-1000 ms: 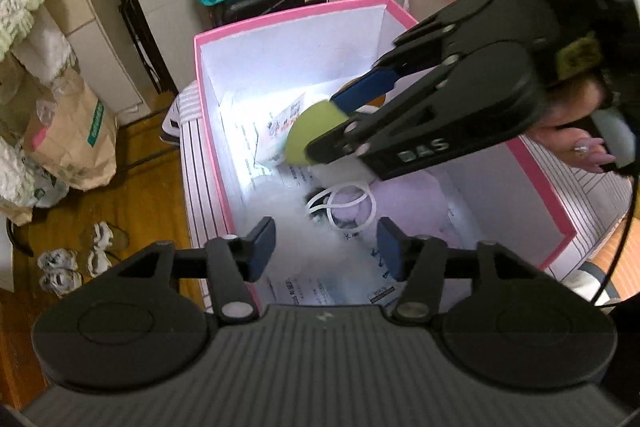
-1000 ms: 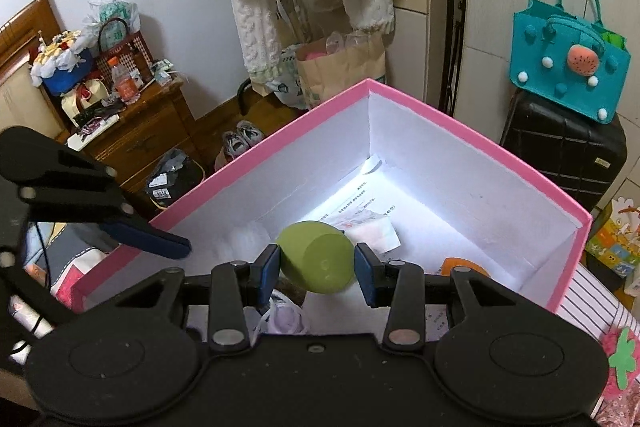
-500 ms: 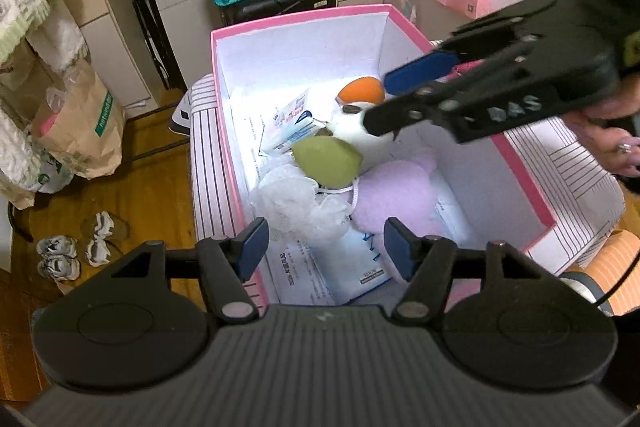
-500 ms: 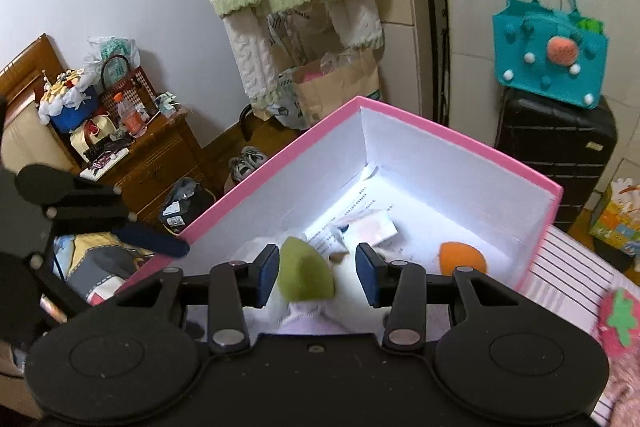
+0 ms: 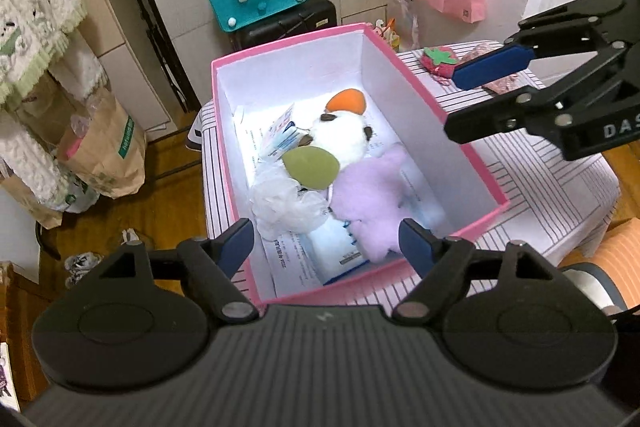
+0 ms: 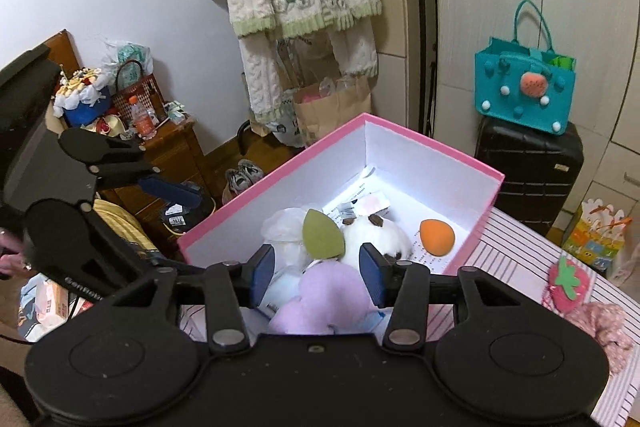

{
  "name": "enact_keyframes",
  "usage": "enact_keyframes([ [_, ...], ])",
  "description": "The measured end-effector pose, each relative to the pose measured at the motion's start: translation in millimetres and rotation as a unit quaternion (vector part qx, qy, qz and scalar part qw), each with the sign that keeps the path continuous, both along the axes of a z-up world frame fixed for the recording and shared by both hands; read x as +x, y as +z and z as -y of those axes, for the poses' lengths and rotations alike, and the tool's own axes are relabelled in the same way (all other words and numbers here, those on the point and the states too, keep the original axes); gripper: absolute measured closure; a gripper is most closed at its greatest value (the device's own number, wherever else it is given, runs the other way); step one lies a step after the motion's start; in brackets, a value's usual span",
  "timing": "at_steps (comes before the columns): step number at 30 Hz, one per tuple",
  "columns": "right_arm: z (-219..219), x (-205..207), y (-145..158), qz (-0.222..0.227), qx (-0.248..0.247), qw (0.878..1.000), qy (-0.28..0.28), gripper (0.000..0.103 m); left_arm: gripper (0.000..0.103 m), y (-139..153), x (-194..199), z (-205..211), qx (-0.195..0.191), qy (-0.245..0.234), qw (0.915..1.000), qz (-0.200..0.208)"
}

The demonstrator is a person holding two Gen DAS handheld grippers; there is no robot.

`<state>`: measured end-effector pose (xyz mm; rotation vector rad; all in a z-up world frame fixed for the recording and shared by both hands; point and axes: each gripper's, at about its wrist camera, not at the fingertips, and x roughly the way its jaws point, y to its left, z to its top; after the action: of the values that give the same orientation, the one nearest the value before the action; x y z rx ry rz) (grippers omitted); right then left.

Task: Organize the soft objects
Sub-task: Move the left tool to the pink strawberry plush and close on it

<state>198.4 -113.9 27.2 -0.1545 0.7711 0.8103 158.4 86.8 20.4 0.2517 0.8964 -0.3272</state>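
- Pink-rimmed box (image 5: 476, 155) with white inner walls sits on a striped cloth (image 5: 552, 187); every place below is given relative to this box.
- Left gripper (image 5: 326, 241) hangs above the box's near rim, its 2 blue-padded fingers (image 5: 236, 243) spread wide and opening further; nothing is between them and they touch nothing.
- Right gripper (image 6: 316, 273) hovers over the box's near end, its jaws moderately apart and opening; the toys seen between its pads lie below in the box, not gripped.
- Green sponge (image 5: 310, 167), egg-shaped, lies inside the box near its middle, resting on the white mesh puff (image 5: 286, 205) and against the white plush (image 5: 344, 141).
- Purple plush (image 5: 370, 199) lies at the box's near end, on blue-and-white packets (image 5: 336, 247).
- Orange sponge (image 5: 346, 100) rests toward the box's far end, beside the white plush.
- Outside the box, on the cloth to its right, lie a strawberry-shaped piece (image 6: 568, 281) and a pink fuzzy item (image 6: 604, 323).
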Motion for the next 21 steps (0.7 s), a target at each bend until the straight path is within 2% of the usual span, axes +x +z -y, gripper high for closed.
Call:
enact_keyframes([
  [3, 9.3, -14.9, 9.3, 0.013, 0.003, 1.000, -0.002, 0.048, 0.023, 7.1, -11.9, 4.3, 0.001, -0.006, 1.0000, 0.007],
  [6, 18.3, -28.3, 17.0, 0.023, 0.007, 1.000, -0.006, 0.046, 0.017, 14.1, -22.8, 9.8, -0.001, -0.013, 0.9998, 0.013],
  [12, 36.2, -52.1, 26.6, 0.031, 0.012, 0.999, -0.010, 0.042, 0.015, 25.0, -40.5, 24.8, 0.000, -0.029, 0.9992, 0.027],
  [21, 68.4, -83.2, 28.7, 0.041, 0.001, 0.999, -0.027, 0.035, 0.014, 28.2, -55.5, 50.3, -0.016, -0.052, 0.9985, 0.010],
])
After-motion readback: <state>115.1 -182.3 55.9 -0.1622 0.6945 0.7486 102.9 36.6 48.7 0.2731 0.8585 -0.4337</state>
